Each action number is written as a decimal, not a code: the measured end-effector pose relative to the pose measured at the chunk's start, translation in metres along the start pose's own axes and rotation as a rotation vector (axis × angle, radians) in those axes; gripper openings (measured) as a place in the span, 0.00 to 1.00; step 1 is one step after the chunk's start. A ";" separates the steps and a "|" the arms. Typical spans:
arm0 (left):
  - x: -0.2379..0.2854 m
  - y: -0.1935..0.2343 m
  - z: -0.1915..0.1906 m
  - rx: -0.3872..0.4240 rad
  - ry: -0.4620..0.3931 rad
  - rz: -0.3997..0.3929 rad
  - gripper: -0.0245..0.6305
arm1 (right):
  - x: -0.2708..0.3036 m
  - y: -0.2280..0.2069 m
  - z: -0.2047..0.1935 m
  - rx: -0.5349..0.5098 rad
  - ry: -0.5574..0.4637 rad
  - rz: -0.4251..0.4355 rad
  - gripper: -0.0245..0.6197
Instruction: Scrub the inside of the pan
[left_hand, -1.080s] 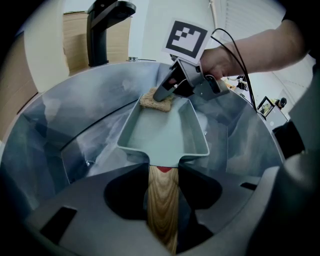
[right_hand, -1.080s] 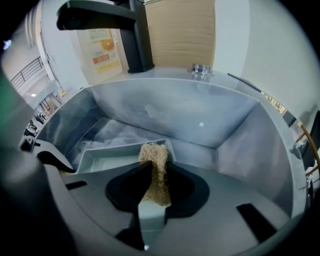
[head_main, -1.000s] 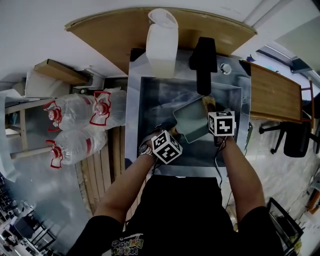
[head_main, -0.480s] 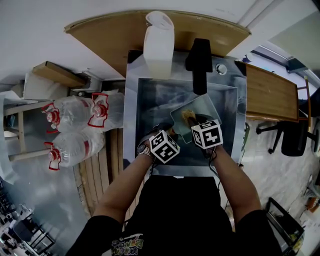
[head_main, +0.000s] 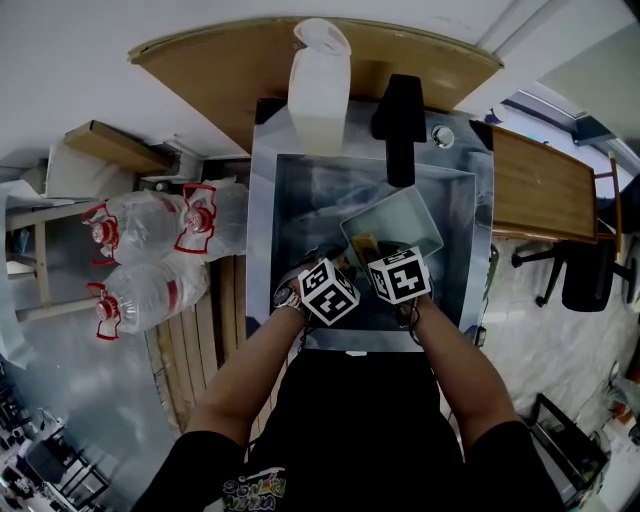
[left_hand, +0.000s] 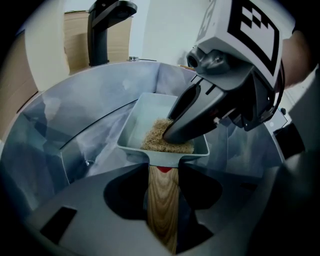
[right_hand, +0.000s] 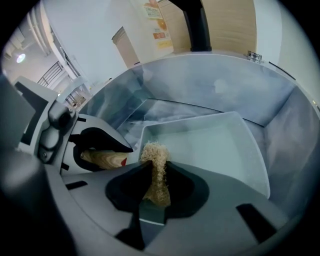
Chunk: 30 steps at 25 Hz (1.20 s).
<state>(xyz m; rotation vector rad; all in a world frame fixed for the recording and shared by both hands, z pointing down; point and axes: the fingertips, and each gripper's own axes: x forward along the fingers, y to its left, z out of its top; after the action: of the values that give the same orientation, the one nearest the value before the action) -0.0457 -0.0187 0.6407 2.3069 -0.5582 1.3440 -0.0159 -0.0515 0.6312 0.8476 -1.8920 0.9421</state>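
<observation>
A pale green square pan (head_main: 395, 227) (left_hand: 150, 125) (right_hand: 210, 145) sits tilted inside the steel sink (head_main: 300, 190). My left gripper (head_main: 335, 268) (left_hand: 162, 172) is shut on the pan's wooden handle (left_hand: 161, 200) (right_hand: 102, 159). My right gripper (head_main: 385, 262) (right_hand: 155, 175) is shut on a tan fibrous scrubber (right_hand: 156, 167) (left_hand: 160, 135), which presses on the pan's inside near the handle end. In the left gripper view, the right gripper (left_hand: 172, 134) comes down from the upper right into the pan.
A black faucet (head_main: 400, 125) (left_hand: 102, 25) (right_hand: 195, 25) stands behind the sink, with a white jug (head_main: 320, 85) to its left. Wooden counter (head_main: 545, 190) lies right of the sink. Water bottles (head_main: 150, 250) lie on the floor at left.
My right gripper has drawn the scrubber from the pan's far right corner back across the inside toward the handle end. The left gripper has kept its hold on the handle.
</observation>
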 end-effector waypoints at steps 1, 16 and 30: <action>0.000 0.000 0.000 -0.001 0.000 0.000 0.33 | 0.000 0.000 0.000 -0.011 0.004 -0.004 0.18; 0.000 -0.001 0.000 0.001 0.003 -0.001 0.33 | -0.016 -0.071 0.004 -0.015 0.005 -0.161 0.18; -0.001 -0.001 0.000 -0.001 0.002 -0.003 0.33 | -0.030 -0.123 0.002 -0.075 0.008 -0.331 0.18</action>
<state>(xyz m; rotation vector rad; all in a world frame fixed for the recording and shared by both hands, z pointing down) -0.0455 -0.0182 0.6401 2.3050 -0.5543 1.3442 0.0970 -0.1079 0.6390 1.0692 -1.7012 0.6666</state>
